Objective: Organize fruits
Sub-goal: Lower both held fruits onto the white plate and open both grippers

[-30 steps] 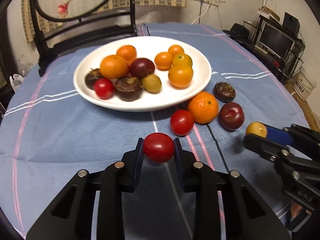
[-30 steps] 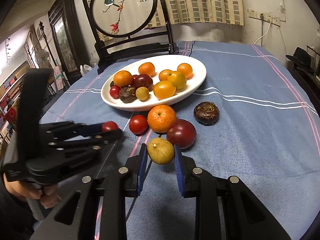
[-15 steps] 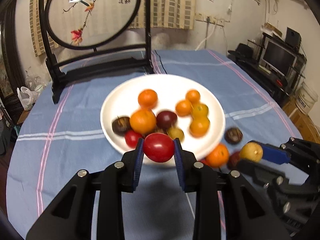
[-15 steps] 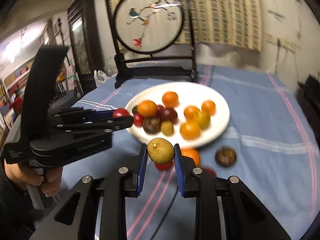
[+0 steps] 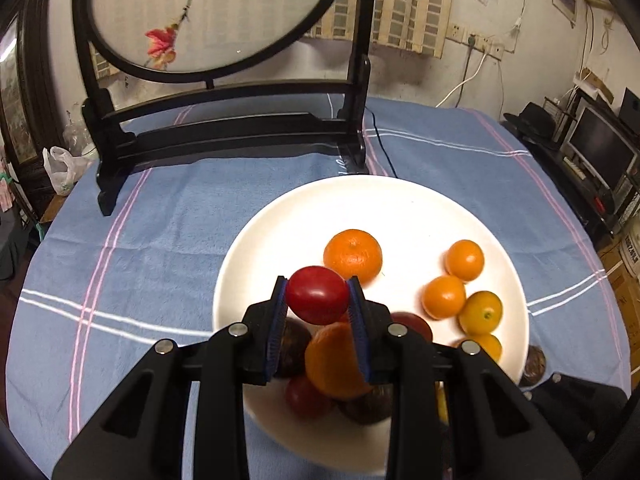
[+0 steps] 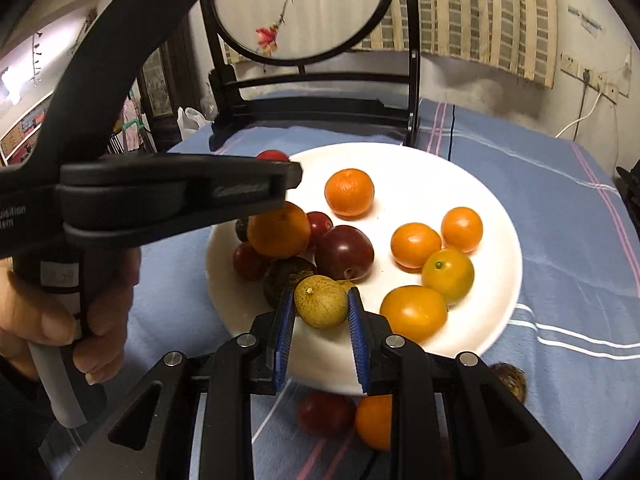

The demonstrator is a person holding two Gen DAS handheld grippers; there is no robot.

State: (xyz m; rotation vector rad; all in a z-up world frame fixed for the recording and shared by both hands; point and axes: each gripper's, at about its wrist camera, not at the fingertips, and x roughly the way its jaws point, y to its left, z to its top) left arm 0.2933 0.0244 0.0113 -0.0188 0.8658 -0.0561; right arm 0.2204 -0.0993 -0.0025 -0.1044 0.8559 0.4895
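Both jaws clamp fruit—left a tomato [image 5: 318,295], right a yellow-green fruit [image 6: 321,301]—writing unreadable.

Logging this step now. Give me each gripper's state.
Left gripper: closed on red tomato.
Right gripper: closed on yellow-green fruit.

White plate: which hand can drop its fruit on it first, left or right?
Probably left. The left gripper holds its red tomato over the white plate, by bare space. The right gripper holds its yellow-green fruit at the crowded near rim.
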